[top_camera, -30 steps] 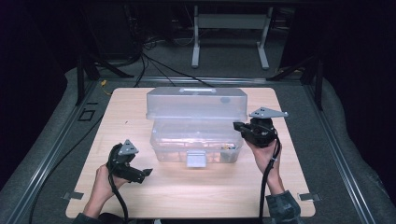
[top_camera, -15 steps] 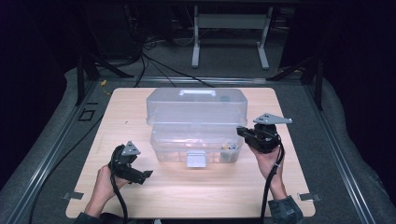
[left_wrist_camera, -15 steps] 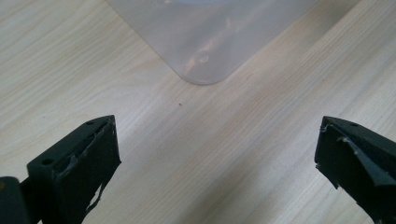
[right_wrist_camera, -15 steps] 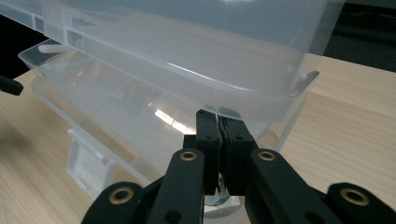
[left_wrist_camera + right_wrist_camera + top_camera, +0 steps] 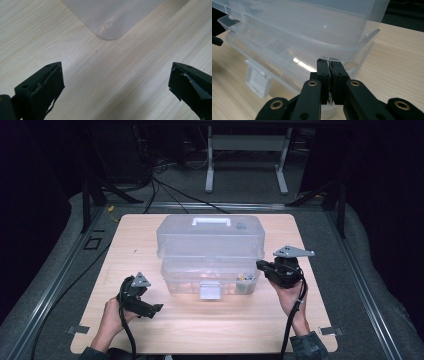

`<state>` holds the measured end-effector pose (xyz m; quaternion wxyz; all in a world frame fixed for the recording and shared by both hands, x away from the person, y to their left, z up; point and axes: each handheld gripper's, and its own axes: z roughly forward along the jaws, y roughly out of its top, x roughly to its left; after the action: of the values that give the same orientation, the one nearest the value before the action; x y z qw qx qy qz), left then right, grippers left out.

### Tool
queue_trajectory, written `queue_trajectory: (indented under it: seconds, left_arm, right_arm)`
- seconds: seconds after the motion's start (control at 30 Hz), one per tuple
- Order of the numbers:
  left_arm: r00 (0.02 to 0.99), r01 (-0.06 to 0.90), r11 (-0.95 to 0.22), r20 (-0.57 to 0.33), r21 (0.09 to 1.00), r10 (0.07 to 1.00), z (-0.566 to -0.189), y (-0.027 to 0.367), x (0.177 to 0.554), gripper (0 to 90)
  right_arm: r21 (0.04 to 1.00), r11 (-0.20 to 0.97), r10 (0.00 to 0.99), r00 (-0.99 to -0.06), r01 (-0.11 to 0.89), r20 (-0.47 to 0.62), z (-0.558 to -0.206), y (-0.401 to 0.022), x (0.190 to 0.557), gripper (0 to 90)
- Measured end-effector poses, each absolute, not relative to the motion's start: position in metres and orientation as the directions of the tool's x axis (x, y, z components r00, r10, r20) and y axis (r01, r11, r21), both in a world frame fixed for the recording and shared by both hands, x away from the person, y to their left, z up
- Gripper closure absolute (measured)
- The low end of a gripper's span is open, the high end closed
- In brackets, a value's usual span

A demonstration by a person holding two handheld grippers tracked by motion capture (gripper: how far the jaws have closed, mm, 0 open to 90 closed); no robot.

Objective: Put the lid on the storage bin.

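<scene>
— From up high, what do you see?

— A clear plastic box [image 5: 210, 255] sits mid-counter [image 5: 310, 320], its upper tier with the white handle [image 5: 212, 221] pushed back from the lower tray [image 5: 210, 282]. The right hand-held gripper [image 5: 261, 265] is at the tray's right end, its tip against the plastic. The left hand-held gripper [image 5: 156, 308] is low on the wood, with the box ahead of it and a little apart.

— And from the left hand-held gripper's own camera?

— Its jaws stand spread wide, nothing between them but bare counter [image 5: 112, 82]. A rounded corner of the box [image 5: 110, 17] lies ahead, not touching.

— The right one?

— The right hand-held gripper [image 5: 328, 65] has its jaws pressed together. Their tips sit just under the jutting rim of the upper tier [image 5: 312, 32], right at the tray's corner. Whether they pinch any plastic, I can't tell. A white latch [image 5: 258, 80] hangs to the left of the jaws.
</scene>
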<state>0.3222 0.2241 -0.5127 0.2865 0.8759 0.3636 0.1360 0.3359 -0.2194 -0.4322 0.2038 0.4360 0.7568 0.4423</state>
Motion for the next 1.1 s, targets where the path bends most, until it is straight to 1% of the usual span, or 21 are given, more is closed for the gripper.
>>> queue_trajectory:
  seconds: [0.23,0.63,1.1]
  left_arm:
    - [0.709,0.557,-0.572,0.013,0.603,0.705,-0.514,0.224,0.322,0.0]
    - [0.707,0.56,-0.58,0.024,0.591,0.707,-0.519,0.226,0.325,0.0]
    - [0.705,0.568,-0.578,0.015,0.587,0.709,-0.522,0.227,0.326,0.0]
  right_arm:
    - [0.835,0.24,0.842,-0.535,0.495,0.075,-0.438,-0.22,0.333,87.0]
    - [0.818,0.247,0.842,-0.534,0.519,0.085,-0.446,-0.222,0.333,85.8]
    - [0.789,0.27,0.842,-0.533,0.552,0.084,-0.456,-0.222,0.334,85.1]
